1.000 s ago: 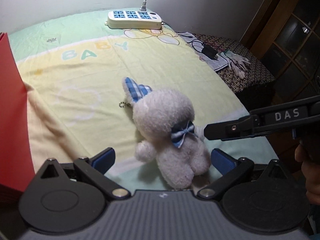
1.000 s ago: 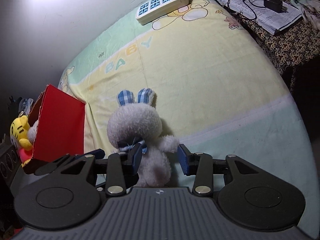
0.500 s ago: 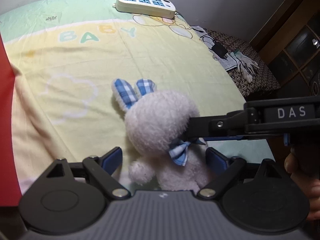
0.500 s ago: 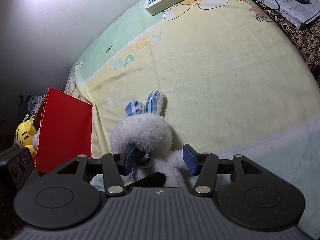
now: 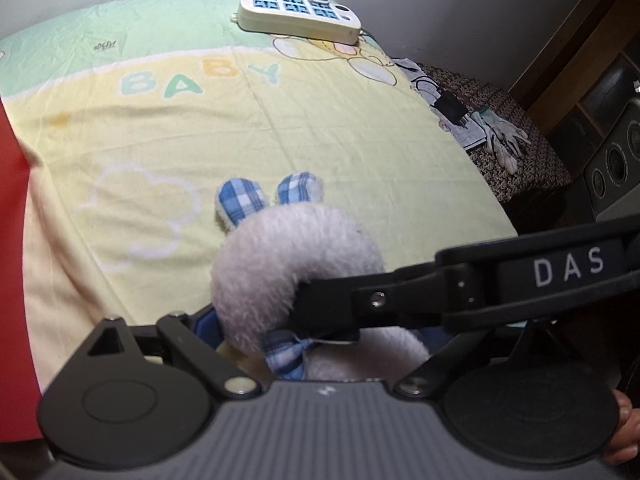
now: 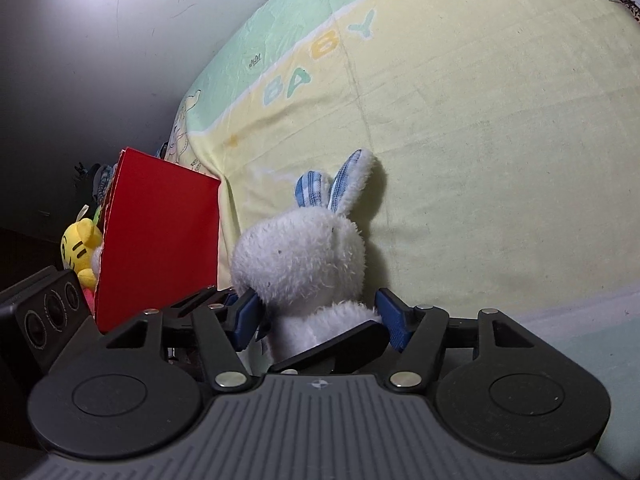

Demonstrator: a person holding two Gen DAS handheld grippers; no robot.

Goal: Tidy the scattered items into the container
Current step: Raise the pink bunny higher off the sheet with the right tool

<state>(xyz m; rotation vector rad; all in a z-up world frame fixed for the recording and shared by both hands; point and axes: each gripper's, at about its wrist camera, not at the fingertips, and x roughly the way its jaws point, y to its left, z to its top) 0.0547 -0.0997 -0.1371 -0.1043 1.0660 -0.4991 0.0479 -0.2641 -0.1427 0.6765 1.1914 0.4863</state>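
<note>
A white plush bunny [image 5: 288,264] with blue checked ears and a bow sits upright on the yellow baby blanket [image 5: 320,120]. My left gripper [image 5: 320,336] is shut on its body, the blue pads pressed into the fur on both sides. One finger of my right gripper [image 5: 400,300] reaches in from the right across the bunny's neck. In the right wrist view the bunny [image 6: 300,256] stands between the pads of my right gripper [image 6: 320,316], whose jaws are opening and hold nothing. The red box [image 6: 160,240] stands just left of the bunny.
A yellow plush toy [image 6: 80,248] shows behind the red box's wall. A white power strip [image 5: 298,12] lies at the blanket's far edge by the wall. A side table [image 5: 520,168] with a charger and white gloves [image 5: 504,140] stands at the right.
My left gripper's jaws have narrowed onto the bunny. My right gripper, earlier shut at the bunny's bow, has widened. Both views have drawn closer and the bunny now stands more upright.
</note>
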